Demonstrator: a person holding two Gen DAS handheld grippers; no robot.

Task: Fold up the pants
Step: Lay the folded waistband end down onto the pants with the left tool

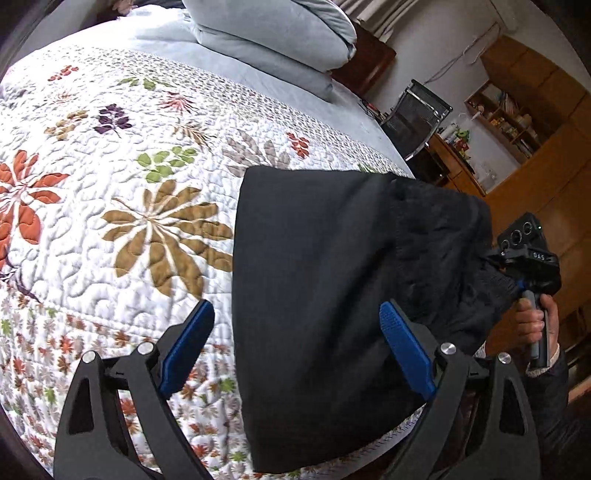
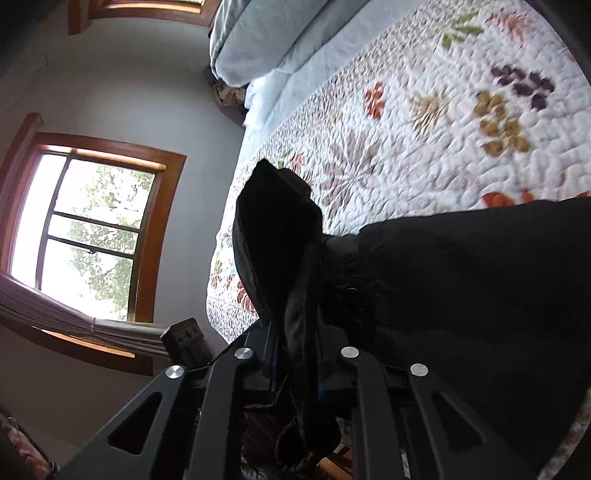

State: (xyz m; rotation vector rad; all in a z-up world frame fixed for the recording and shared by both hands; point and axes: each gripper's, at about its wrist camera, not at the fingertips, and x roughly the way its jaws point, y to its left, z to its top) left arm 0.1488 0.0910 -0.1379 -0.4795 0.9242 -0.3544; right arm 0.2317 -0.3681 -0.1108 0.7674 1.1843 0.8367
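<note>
Black pants (image 1: 321,288) lie folded on the floral quilt (image 1: 122,192) near the bed's right edge. My left gripper (image 1: 295,347) is open, its blue pads (image 1: 404,350) spread above the pants' near end, holding nothing. My right gripper (image 1: 517,273) is seen at the far right, held by a hand, clamped on the pants' waist end. In the right wrist view the right gripper (image 2: 299,373) is shut on a bunched fold of the pants (image 2: 461,288), which rises between the fingers and hides the pads.
A folded grey duvet (image 1: 280,33) and pale sheet lie at the head of the bed. A black heater (image 1: 417,118), wooden desk and shelves (image 1: 517,122) stand right of the bed. A window (image 2: 88,229) is in the wall.
</note>
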